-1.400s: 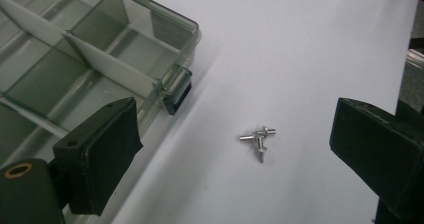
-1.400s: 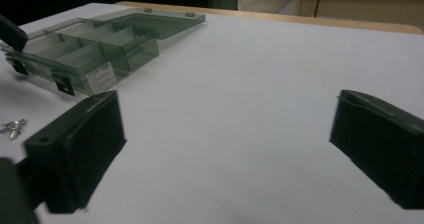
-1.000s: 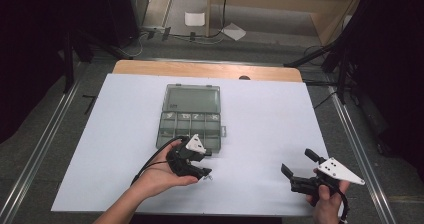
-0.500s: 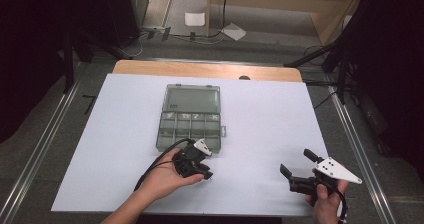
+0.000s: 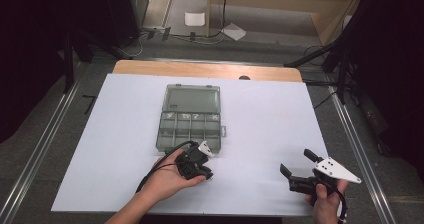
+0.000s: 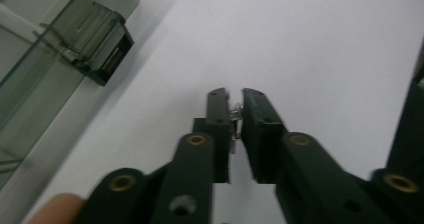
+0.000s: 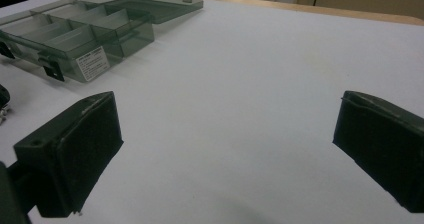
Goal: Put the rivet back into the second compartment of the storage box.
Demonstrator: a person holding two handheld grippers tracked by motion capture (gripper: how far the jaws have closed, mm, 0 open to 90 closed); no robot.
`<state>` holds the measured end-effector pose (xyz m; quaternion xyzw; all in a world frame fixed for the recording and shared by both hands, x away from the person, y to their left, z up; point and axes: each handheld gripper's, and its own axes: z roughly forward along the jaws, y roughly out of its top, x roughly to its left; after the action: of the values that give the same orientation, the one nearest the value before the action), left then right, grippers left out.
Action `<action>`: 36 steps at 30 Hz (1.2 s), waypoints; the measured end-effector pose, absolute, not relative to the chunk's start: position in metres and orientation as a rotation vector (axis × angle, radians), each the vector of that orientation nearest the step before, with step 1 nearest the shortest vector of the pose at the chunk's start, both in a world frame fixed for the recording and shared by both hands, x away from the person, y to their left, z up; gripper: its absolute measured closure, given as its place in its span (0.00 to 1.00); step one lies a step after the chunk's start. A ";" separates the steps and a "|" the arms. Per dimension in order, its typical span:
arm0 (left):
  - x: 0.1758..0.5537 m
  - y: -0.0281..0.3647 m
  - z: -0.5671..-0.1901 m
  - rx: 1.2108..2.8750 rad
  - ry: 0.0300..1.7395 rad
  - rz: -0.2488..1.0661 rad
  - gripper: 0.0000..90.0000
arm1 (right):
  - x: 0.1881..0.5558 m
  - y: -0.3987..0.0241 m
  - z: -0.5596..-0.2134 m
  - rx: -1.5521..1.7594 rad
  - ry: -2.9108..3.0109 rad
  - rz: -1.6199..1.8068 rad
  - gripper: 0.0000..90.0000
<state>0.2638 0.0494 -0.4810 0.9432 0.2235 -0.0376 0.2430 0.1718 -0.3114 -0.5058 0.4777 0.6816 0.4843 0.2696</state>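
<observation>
Compartment box (image 5: 190, 119) has a white label (image 7: 94, 60) on its front wall, print too small to read. No other writing I can make out.

Left hand (image 5: 167, 179) comes in from the bottom edge of the high view, wrapped around the claw body and cable, just short of the box's near edge. My left claw (image 6: 235, 115) points down at the white surface (image 5: 265, 114). Its jaws have just been closing and now stand nearly together, pinching a small shiny metal part (image 6: 234, 115) between the pads. Looks like a screw or similar; too small and blurred to be sure. So the part is in my left claw, right above the surface, just beside the box's front latch (image 6: 102, 46). Box lid lies flat open on the far side; compartments are on the near side.

Right hand (image 5: 326, 201) sits at the bottom right of the high view, well apart from the box, grey three-cornered plate on top. My right claw (image 5: 296, 166) is held about level, aimed left toward the box. Jaws wide apart, nothing between them, both pads (image 7: 82, 149) clear of the surface. In the right gripper view the box lies far left.
</observation>
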 end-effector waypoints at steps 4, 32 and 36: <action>0.263 0.049 -0.482 2.572 0.616 -0.104 0.92 | 0.172 -0.312 -0.506 1.289 1.830 1.309 0.00; 0.260 0.046 -0.483 2.602 0.605 -0.105 0.97 | 0.172 -0.311 -0.507 1.291 1.836 1.292 0.00; 0.262 0.049 -0.480 2.600 0.610 -0.086 0.97 | 0.172 -0.311 -0.508 1.289 1.839 1.293 0.00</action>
<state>0.2618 0.0494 -0.4805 0.9464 0.2220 -0.0313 0.2327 0.1724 -0.3105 -0.5078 0.4789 0.6828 0.4802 0.2717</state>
